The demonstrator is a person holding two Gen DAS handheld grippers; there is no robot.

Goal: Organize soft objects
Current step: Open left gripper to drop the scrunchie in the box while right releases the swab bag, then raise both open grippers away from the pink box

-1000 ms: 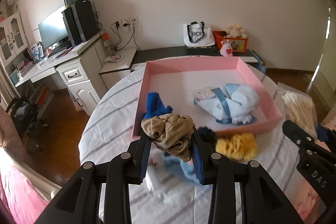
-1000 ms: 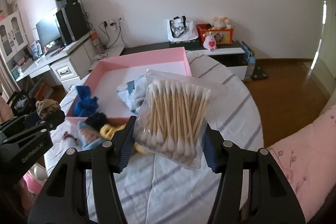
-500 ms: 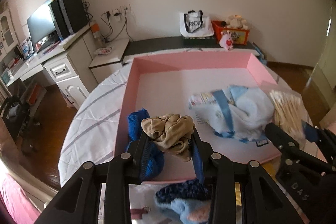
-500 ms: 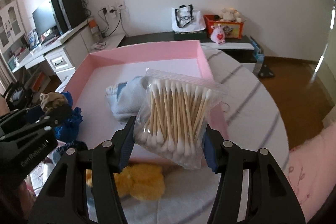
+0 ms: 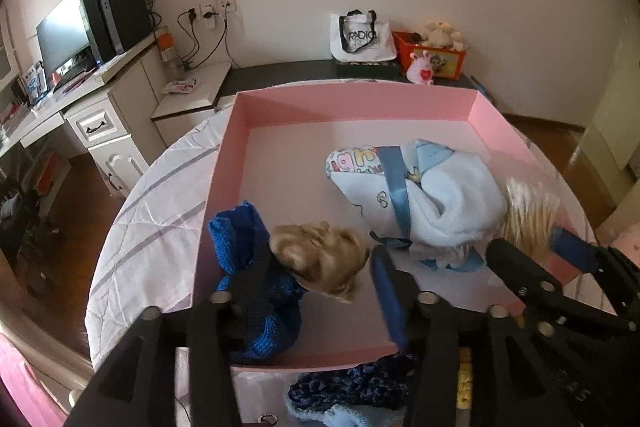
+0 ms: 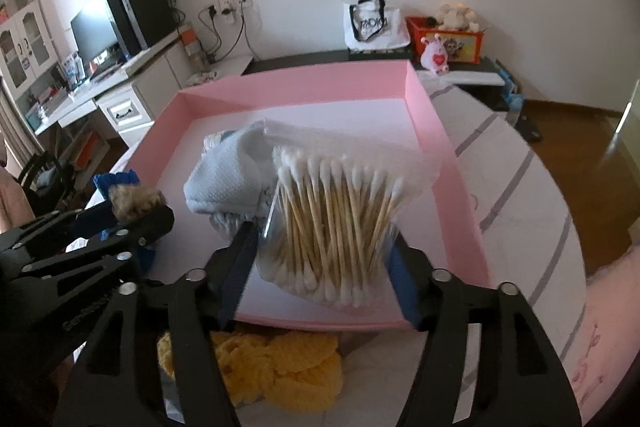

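Observation:
A pink tray (image 5: 352, 99) stands on the striped round table. My left gripper (image 5: 320, 267) hangs over the tray's near left part with its jaws spread; the tan scrunchie (image 5: 320, 259) is blurred between them, beside a blue knit piece (image 5: 248, 239). A light blue towel bundle (image 5: 420, 203) lies in the tray. My right gripper (image 6: 324, 239) holds a clear bag of cotton swabs (image 6: 336, 215) over the tray's near right part, close to the towel bundle (image 6: 224, 179). The left gripper also shows at the left of the right wrist view (image 6: 132, 219).
A yellow knit item (image 6: 280, 367) and a dark blue and light blue piece (image 5: 352, 391) lie on the table in front of the tray. A desk with a monitor (image 5: 64, 31) stands far left. A low shelf with a tote bag (image 5: 360, 35) and toys runs along the wall.
Both grippers moved forward over the tray. The left jaws have spread and the tan scrunchie is coming loose. The swab bag has tilted and dropped nearer the tray floor.

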